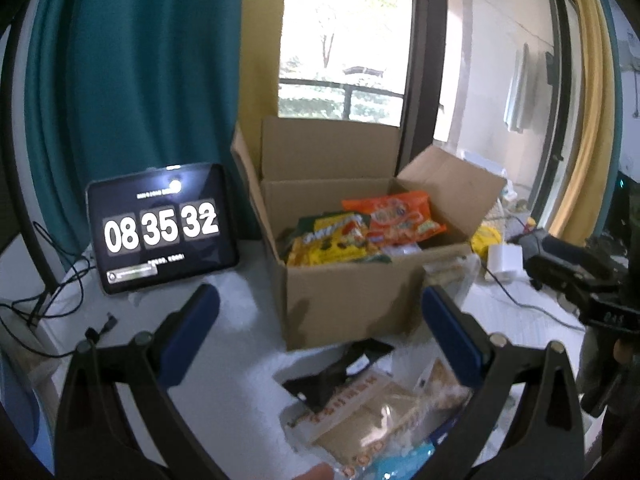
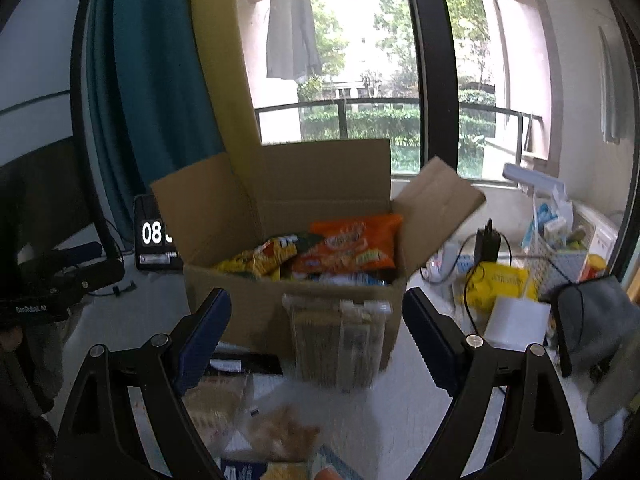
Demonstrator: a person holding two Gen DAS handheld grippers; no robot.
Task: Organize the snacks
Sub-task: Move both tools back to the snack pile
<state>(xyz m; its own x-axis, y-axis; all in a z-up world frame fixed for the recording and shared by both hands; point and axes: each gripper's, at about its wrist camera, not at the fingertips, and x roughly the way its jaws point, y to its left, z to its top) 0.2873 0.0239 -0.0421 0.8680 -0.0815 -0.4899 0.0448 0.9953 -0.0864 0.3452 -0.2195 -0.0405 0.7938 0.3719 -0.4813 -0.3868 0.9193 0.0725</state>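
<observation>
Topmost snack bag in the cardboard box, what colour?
Orange snack bag, clearest in the right wrist view.

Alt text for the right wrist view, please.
The right gripper, jaws wide and empty, faces an open cardboard box of snack bags on a white table. A clear packet leans against the box front.

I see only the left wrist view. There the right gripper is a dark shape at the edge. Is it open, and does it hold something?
Observer: The right gripper is open; nothing is between its fingers.
Operator: What is ahead of it?
Observer: A clear packet stands against the front of the cardboard box.
Operator: And further right?
Observer: A grey cloth lies beside a white lattice basket.
</observation>
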